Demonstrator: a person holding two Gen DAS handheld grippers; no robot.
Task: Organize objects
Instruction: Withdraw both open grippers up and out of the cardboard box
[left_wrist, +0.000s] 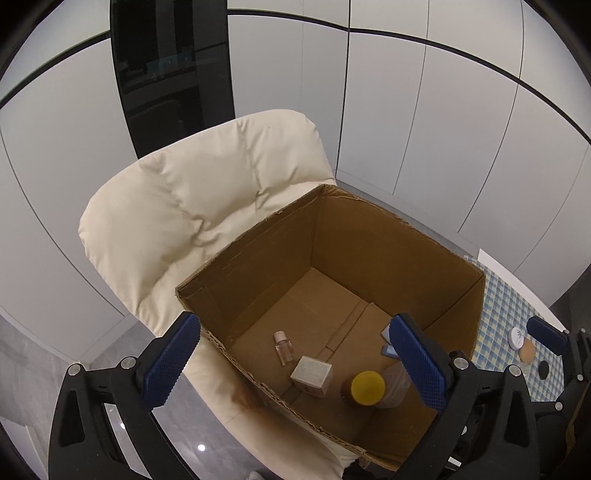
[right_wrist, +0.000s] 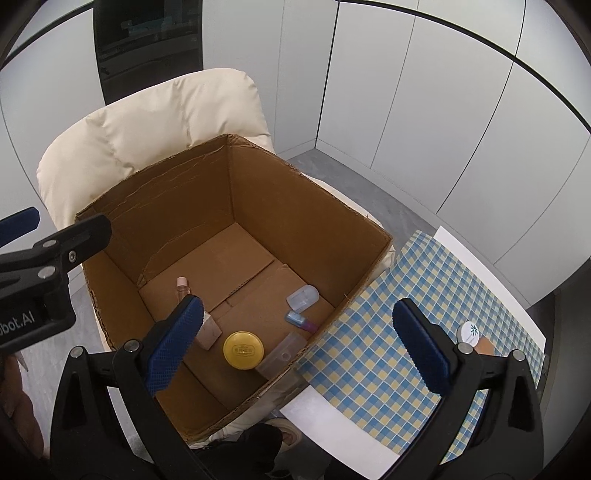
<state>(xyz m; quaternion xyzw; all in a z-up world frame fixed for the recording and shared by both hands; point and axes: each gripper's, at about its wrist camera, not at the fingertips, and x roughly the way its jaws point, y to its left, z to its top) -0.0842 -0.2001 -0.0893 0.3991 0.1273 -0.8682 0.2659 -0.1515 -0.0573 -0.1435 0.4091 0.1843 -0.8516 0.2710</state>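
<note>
An open cardboard box sits on a cream padded chair. Inside lie a small pink-capped bottle, a small white carton, a yellow-lidded jar, a clear container and small blue items. My left gripper is open and empty above the box's near side. My right gripper is open and empty over the box's right edge. A white round tin and a tan disc lie on the checked cloth.
The cream chair backs the box. A table with a blue and yellow checked cloth stands right of the box. A small black round thing lies on the cloth. White wall panels stand behind.
</note>
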